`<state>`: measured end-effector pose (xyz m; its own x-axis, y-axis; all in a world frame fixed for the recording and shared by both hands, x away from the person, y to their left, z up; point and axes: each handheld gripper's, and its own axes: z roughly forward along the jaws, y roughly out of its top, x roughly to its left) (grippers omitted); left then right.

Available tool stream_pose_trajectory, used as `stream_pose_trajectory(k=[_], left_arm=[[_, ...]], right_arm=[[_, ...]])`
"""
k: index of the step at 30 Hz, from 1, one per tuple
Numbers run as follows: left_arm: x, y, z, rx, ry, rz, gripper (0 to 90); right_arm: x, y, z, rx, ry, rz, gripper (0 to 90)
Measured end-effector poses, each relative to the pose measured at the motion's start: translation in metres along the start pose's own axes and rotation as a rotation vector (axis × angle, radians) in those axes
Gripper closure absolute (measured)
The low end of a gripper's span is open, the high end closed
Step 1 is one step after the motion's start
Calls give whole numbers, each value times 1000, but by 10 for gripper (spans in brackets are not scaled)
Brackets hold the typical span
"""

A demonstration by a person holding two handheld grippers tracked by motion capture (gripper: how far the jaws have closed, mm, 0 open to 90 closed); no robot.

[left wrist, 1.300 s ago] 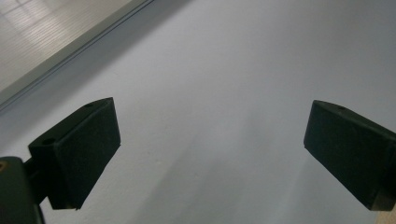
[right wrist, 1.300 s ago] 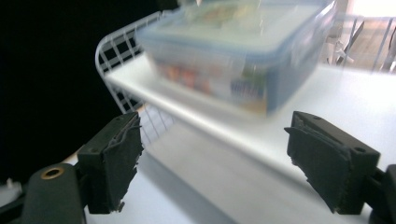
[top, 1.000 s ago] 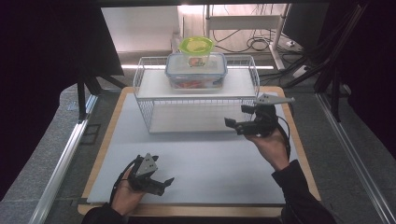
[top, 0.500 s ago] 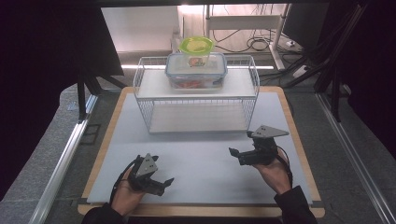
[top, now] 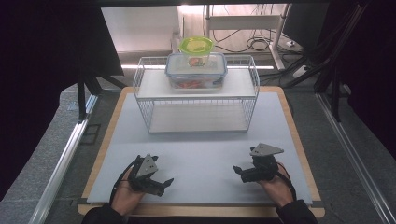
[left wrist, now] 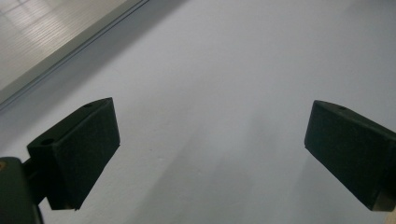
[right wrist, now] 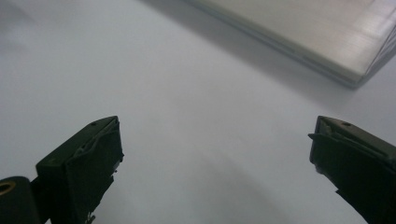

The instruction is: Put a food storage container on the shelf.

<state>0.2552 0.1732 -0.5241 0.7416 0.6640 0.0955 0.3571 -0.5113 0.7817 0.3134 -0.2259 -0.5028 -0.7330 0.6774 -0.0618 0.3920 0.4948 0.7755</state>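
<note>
While both jaws gape, wire rack (top: pixel 196 100) stands well apart.

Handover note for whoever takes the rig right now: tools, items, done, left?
Left tool: open, empty, low over the white mat near the front edge.
Right tool: open, empty, low over the mat at front right; its jaws have just been opening, nothing between them.
Items: clear box with a blue-rimmed lid sits on top of the wire rack; green-lidded cup stands on the box. Rack's lower shelf is bare.
Done: box and cup look stacked on the rack.
Left: apparently nothing in hand; both tools are parked well clear of the rack.
</note>
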Motion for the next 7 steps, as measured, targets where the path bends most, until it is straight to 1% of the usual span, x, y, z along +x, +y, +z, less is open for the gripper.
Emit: stream_pose_trajectory(k=[3, 7], left_arm=[[0, 0, 0, -2, 8, 2, 22], [2, 0, -1, -12, 17, -4, 16]], right_arm=[[-2, -4, 5, 39, -11, 14, 23], [-2, -4, 5, 45, -4, 17, 23]])
